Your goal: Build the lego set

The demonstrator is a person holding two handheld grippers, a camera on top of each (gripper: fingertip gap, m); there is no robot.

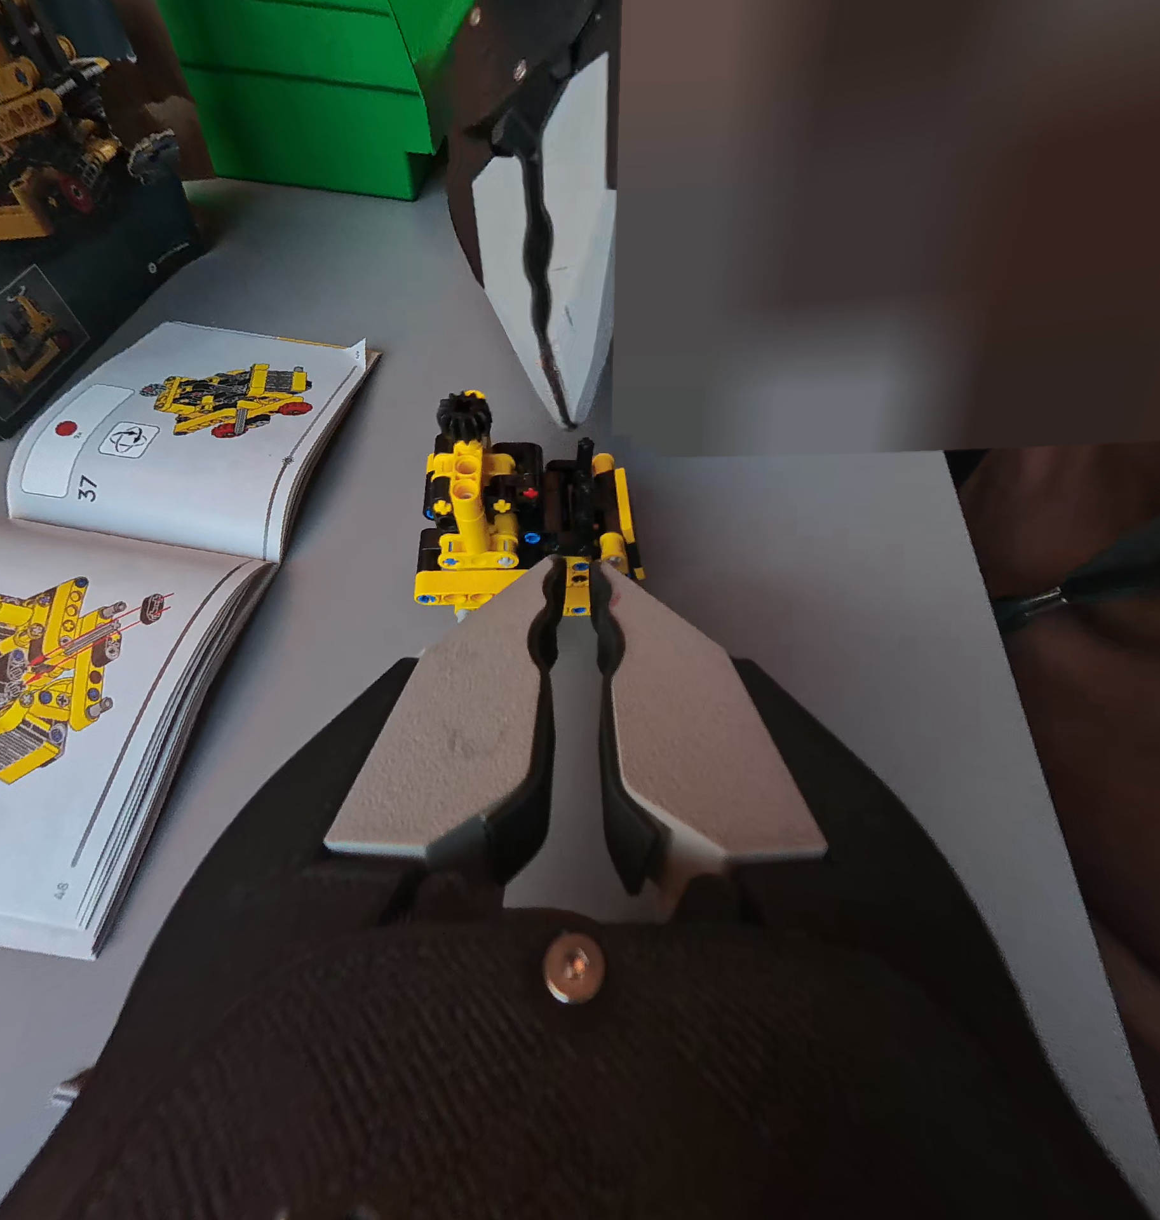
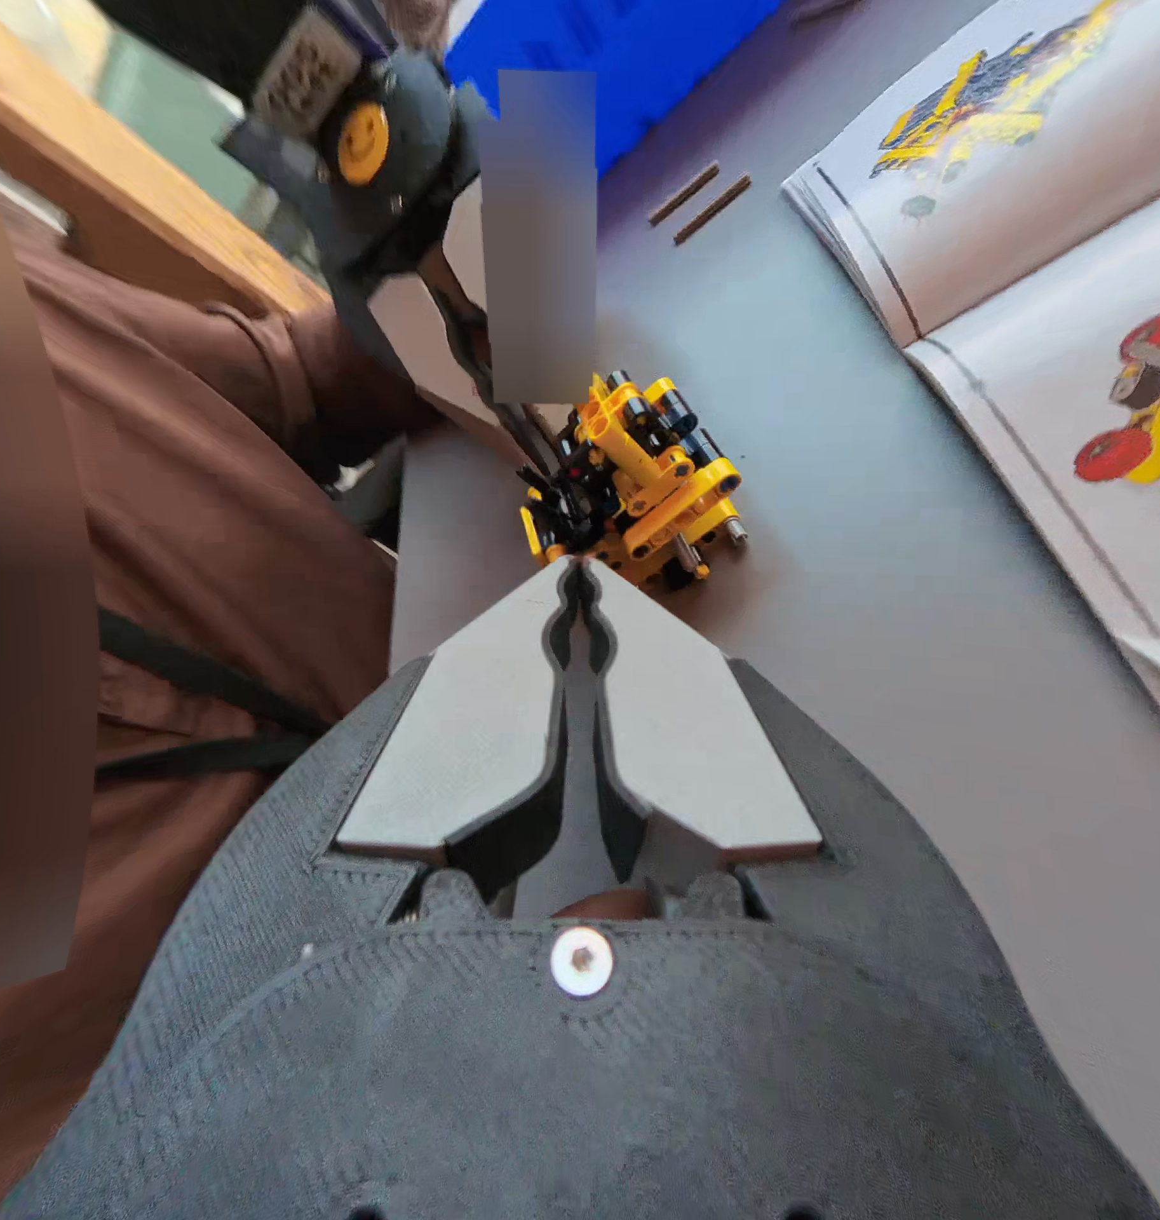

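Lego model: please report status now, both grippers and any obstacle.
Left gripper shut on lego model, gripping its near yellow edge. Right gripper shut, empty, tips at the model. Model partly built, on grey table. Open instruction booklet alongside, not blocking.

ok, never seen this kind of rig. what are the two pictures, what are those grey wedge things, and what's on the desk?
There is no robot arm here: a person holds a handheld two-finger gripper in each hand, and a wide-angle camera on each looks forward along its fingers. The grey wedges are those fingers.

In the left wrist view, the left gripper has its fingertips on either side of the near yellow end of the half-built yellow and black lego model, apparently holding it steady on the grey table. The other gripper comes in from above, tips near the model.

In the right wrist view, the right gripper looks shut, its tips right at the same model; whether it pinches a small part cannot be told.

Also on the table: an open instruction booklet, the set's box, a green bin and two thin dark axles.
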